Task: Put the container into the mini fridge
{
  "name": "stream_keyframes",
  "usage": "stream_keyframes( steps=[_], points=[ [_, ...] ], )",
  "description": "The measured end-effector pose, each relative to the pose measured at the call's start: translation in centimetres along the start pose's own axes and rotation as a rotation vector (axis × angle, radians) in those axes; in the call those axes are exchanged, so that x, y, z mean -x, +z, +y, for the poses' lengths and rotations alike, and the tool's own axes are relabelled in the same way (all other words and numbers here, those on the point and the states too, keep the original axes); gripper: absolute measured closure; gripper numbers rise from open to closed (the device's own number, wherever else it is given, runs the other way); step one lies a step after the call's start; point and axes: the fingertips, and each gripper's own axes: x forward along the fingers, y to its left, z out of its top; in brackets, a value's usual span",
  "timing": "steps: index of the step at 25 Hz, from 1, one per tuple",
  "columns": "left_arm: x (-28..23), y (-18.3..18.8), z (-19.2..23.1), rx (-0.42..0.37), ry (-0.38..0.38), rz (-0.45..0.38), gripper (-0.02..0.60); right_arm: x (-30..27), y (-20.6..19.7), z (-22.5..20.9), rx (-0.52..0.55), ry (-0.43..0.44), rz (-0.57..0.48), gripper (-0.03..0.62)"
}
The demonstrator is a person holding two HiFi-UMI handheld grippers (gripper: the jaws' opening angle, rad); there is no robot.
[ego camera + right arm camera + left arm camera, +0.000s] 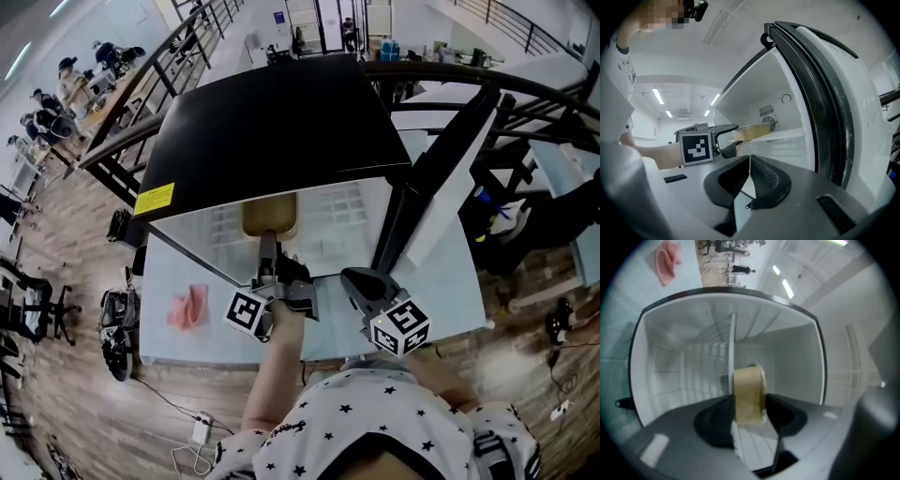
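The container (270, 217) sits level, lengthwise into the mini fridge (281, 122).

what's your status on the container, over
Left gripper shut on container, inside mini fridge at shelf level. Right gripper shut, empty. Door open, path clear.
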Motion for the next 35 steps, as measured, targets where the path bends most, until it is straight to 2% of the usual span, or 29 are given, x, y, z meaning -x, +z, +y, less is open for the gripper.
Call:
stream_keyframes(
  steps=[9, 12, 16, 22, 27, 29, 35],
  points=[
    [-0.2, 0.1, -0.1, -0.033, 0.002, -0.037, 0.371, -0.3, 0.0, -0.2, 0.009, 0.034, -0.002, 0.572],
    [-0.1, 0.1, -0.3, -0.034, -0.017, -0.039, 0.371, -0.4, -0.1, -0.2, 0.012, 0.045, -0.003, 0.572],
    [0.0, 0.0, -1.3, -0.042, -0.062, -0.031, 0.264, -0.7, -0.2, -0.2, 0.018, 0.065, 0.003, 0.572],
    [0.8, -0.5, -1.2, -0.075, -0.047, -0.001, 0.250, -0.8, -0.1, 0.1, 0.017, 0.093, -0.002, 0.572],
    [2.5, -0.5, -1.2, -0.154, -0.027, 0.053, 0.252, -1.3, -0.2, 1.5, 0.021, 0.109, 0.004, 0.572],
    [3.5, -0.4, -0.9, -0.180, -0.006, 0.068, 0.275, -1.4, -0.1, 2.0, 0.024, 0.110, 0.004, 0.572],
    [7.0, -0.1, 1.1, -0.302, 0.132, 0.080, 0.500, -0.6, 0.0, 3.4, 0.030, 0.117, 0.007, 0.572]
  ],
)
